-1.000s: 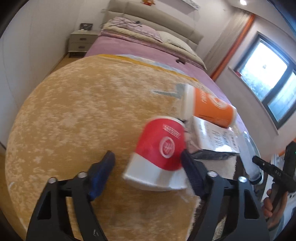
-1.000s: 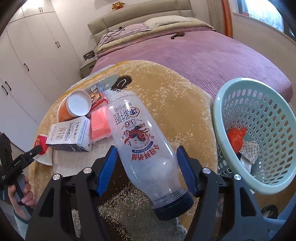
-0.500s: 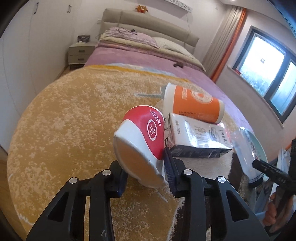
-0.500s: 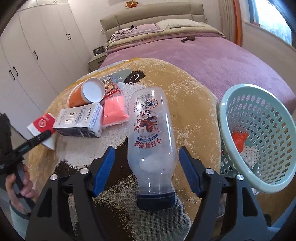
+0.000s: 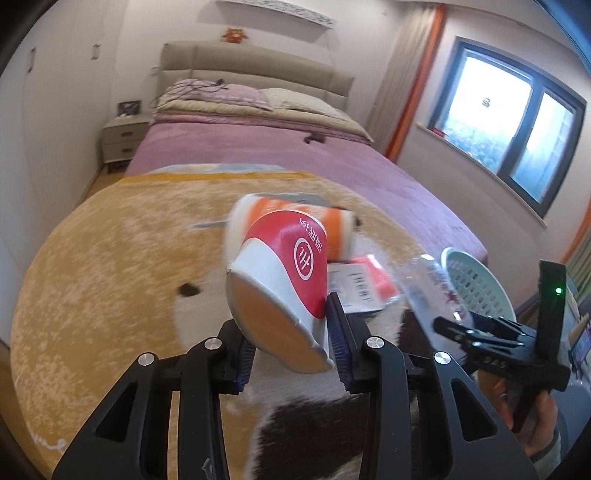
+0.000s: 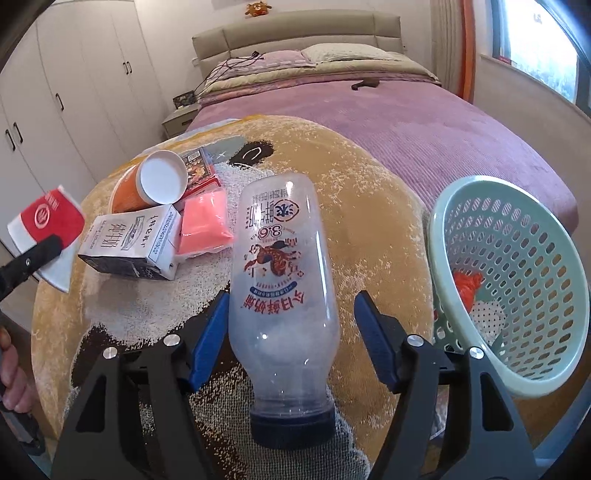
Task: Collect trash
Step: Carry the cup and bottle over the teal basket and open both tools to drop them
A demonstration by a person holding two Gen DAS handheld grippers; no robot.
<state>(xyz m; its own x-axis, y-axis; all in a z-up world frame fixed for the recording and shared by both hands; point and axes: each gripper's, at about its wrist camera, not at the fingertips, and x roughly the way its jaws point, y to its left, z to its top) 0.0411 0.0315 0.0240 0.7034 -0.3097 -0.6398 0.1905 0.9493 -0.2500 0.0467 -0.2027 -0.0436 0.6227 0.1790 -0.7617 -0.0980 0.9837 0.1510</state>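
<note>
Left wrist view — left claw [image 5: 291, 350] clamps red cup [image 5: 284, 273].

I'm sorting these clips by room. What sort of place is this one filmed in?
A bedroom in a home: a large bed with a purple cover and beige padded headboard, a pale bedside drawer unit, and tall white wardrobe doors. The trash lies on a tan plush blanket at the bed's foot.

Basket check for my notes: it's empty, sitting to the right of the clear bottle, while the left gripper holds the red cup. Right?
Not quite. The basket isn't empty: the right wrist view shows an orange wad and a dotted scrap inside. It does sit right of the bottle, and the left gripper holds the red cup.
</note>
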